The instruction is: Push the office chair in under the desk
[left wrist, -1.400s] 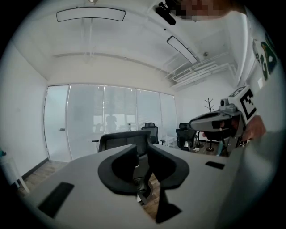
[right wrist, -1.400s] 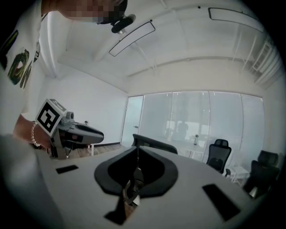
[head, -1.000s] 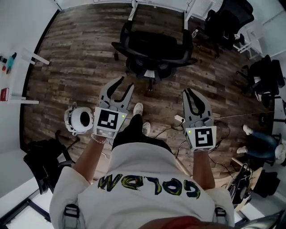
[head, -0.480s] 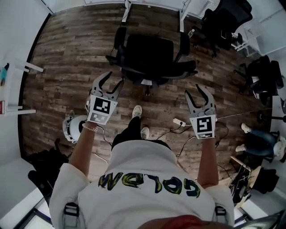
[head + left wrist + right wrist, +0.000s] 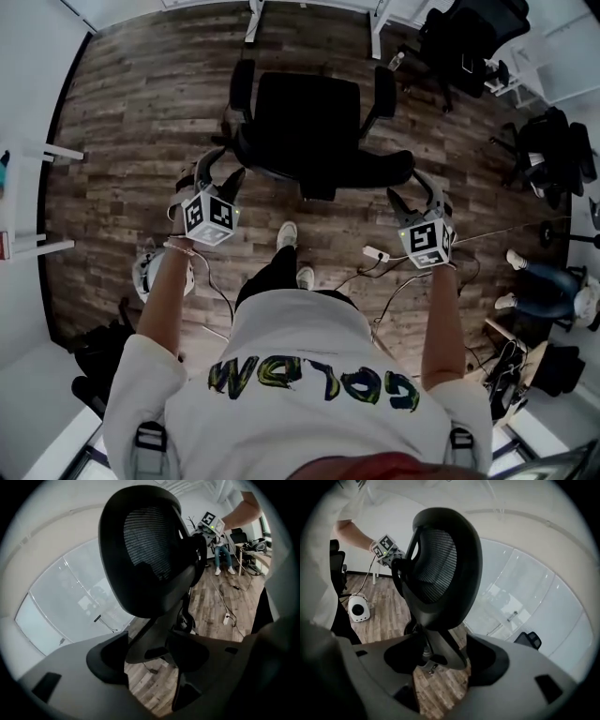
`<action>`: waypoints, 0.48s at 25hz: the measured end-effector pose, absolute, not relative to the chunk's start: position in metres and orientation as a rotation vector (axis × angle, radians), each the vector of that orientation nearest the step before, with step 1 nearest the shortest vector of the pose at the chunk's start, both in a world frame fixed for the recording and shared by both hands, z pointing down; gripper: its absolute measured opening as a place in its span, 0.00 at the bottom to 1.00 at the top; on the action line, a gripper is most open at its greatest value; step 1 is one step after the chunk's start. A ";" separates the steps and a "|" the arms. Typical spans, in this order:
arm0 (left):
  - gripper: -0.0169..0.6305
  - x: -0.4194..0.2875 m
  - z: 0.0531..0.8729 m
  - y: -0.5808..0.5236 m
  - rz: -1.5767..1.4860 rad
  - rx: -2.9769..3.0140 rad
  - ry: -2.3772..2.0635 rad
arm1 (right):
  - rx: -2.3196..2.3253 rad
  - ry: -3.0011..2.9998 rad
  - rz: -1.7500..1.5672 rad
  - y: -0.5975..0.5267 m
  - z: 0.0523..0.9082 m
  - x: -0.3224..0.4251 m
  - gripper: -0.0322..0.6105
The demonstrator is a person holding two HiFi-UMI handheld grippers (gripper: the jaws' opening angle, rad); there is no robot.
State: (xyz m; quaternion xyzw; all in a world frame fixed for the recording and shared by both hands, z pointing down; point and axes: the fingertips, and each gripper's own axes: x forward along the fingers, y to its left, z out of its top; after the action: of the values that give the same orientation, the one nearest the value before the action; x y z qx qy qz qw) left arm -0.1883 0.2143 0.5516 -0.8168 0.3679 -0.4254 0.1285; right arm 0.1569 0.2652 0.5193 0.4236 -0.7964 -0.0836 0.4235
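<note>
The black office chair (image 5: pixel 309 112) stands in front of the white desk legs (image 5: pixel 253 17) at the top of the head view, its curved backrest (image 5: pixel 323 171) toward me. My left gripper (image 5: pixel 217 171) is at the backrest's left end and my right gripper (image 5: pixel 412 192) at its right end. Both sets of jaws are opening. In the left gripper view the mesh backrest (image 5: pixel 145 550) fills the frame and its lower frame runs between the jaws of the left gripper (image 5: pixel 150 653) with gaps on both sides. In the right gripper view the backrest's spine (image 5: pixel 440 644) likewise lies loosely inside the right gripper (image 5: pixel 443 660).
A white round device (image 5: pixel 148 274) sits on the wood floor by my left arm. A power strip with cables (image 5: pixel 375 253) lies to the right of my feet. More black chairs (image 5: pixel 558 155) and a seated person's legs (image 5: pixel 544 292) are at the right.
Both grippers have moved forward from in front of my body to the two ends of the chair's backrest, and their jaws have spread wider.
</note>
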 end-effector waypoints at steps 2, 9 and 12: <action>0.44 -0.186 0.559 0.208 -1.258 -2.364 1.028 | 1.033 -1.982 -0.215 0.257 0.529 0.158 0.50; 0.43 -0.184 0.575 0.188 -1.306 -2.315 0.971 | 0.971 -1.960 -0.211 0.237 0.559 0.150 0.51; 0.37 -0.181 0.575 0.182 -1.327 -2.303 0.940 | 0.982 -1.937 -0.233 0.229 0.565 0.148 0.37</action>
State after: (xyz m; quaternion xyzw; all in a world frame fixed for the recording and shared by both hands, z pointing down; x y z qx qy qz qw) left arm -0.1815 0.1823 0.5748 -0.8064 0.3290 -0.4645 0.1605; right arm 0.1484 0.2292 0.5649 0.3992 -0.7871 -0.0949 0.4606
